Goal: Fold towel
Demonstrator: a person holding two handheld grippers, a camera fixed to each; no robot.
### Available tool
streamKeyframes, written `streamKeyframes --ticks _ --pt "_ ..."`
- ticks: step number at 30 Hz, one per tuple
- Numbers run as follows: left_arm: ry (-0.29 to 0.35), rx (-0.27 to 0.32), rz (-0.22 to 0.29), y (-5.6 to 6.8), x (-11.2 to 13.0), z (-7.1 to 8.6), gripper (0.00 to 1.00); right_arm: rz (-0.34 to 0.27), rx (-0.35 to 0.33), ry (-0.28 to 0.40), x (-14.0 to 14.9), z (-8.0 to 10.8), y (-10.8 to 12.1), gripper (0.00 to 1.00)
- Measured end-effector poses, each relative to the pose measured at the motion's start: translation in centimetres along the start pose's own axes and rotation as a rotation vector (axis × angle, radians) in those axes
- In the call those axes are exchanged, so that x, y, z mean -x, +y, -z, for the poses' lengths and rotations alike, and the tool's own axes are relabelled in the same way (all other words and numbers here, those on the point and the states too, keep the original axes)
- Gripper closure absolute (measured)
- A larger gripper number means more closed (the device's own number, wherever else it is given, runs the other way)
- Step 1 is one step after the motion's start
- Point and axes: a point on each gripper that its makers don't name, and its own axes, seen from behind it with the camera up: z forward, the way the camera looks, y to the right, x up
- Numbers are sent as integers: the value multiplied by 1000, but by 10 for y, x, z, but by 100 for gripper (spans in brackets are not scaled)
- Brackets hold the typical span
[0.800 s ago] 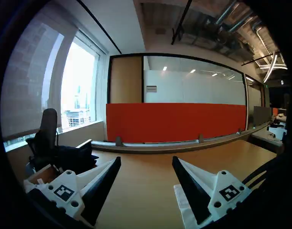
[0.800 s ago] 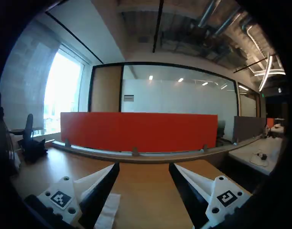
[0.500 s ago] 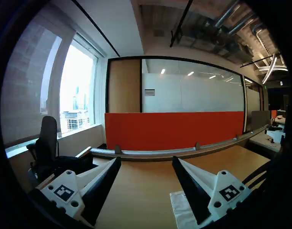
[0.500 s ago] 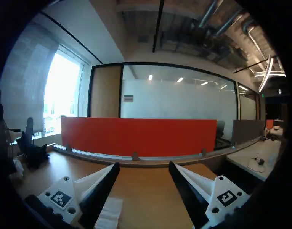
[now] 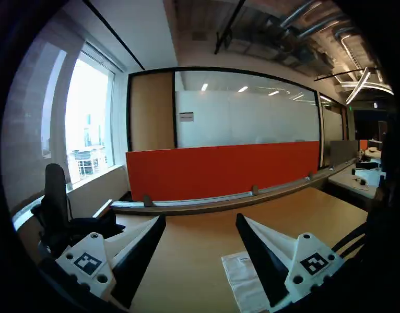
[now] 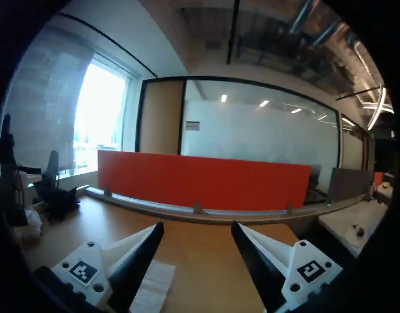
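On wooden desk lay thin white cloth towel: likely light, limp; pinch a corner. Fingers of left gripper, right gripper stood spread.

You have one white cloth towel lying on one light wooden worktop. You hold two grippers, one left gripper and one right gripper, two fingers each. One orange partition panel stands along the far edge, and one black office chair at the left edge.
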Motion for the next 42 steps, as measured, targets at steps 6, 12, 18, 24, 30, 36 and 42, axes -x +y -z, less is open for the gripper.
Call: streamKeyframes --ticks 6,12,18,24,30,36,42 --pt "-83 158 -33 24 9 0 0 72 -183 -88 10 5 -33 0" --pt "-117 247 -52 35 7 1 0 116 -270 -142 19 6 -48 0" --pt "-150 277 -92 38 20 0 0 139 -322 -176 26 6 -60 0" --pt "-217 327 -126 49 52 2 0 153 -369 -226 45 8 -69 0" --pt "-277 360 -153 60 89 5 0 163 -386 -287 75 10 -73 0" --pt "-329 394 -140 73 126 8 0 154 -400 -348 111 14 -77 0" --pt "-384 419 -144 84 163 9 0 171 -423 -401 149 18 -82 0"
